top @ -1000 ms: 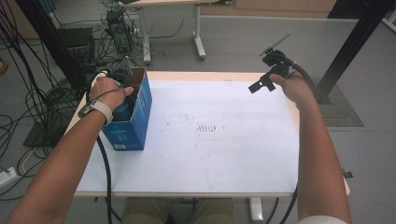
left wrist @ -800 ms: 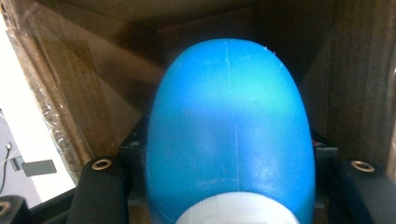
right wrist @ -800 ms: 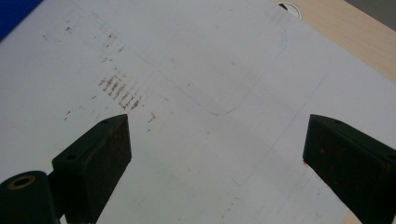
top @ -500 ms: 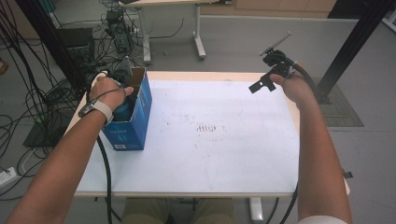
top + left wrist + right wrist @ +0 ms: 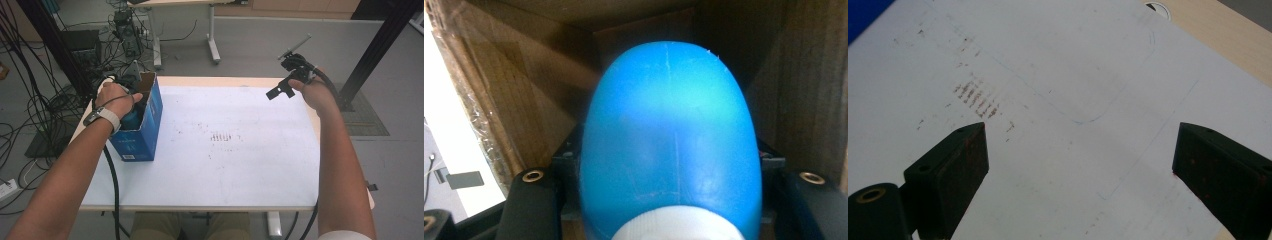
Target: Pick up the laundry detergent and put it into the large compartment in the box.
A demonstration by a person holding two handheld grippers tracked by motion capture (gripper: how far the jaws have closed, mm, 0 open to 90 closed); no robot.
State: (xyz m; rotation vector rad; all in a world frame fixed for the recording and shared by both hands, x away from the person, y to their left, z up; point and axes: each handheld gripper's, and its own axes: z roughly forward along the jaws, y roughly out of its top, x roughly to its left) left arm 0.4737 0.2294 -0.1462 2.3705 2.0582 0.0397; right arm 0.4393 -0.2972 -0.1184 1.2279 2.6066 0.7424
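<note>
Blue bottle (image 5: 669, 145) sits inside the blue cardboard box (image 5: 145, 131) at the left edge of the worktop (image 5: 240, 170), white cap end toward the left gripper (image 5: 669, 200). In the left gripper view the fingers (image 5: 531, 205) flank the bottle on both sides, near the cap end, and are closed down on it, so it's a real grip and not a hover. In the high view the left hand (image 5: 117, 100) is buried in the box mouth.

Judgement: the step is either lifting the bottle out or seating it in the box; can't tell which from here. Either way:
- Move along the box's axis. Brown inner walls are close all round, so any sideways drift will catch the body or drag the box.
- The bottle is smooth and rounded and will tend to squirt out of a flat-pad grip. Keep the squeeze steady and don't twist the wrist.
- Nothing is bracing the box. If it starts to slide or tip, stop and pin it first.

Right gripper (image 5: 280, 90) is held up over the far right corner of the worktop, well apart from the box. Its fingers (image 5: 948, 175) stand wide apart with only the marked white sheet (image 5: 1058, 100) beneath them and nothing held. It's free, so use it to hold the box wall down if the bottle binds.
</note>
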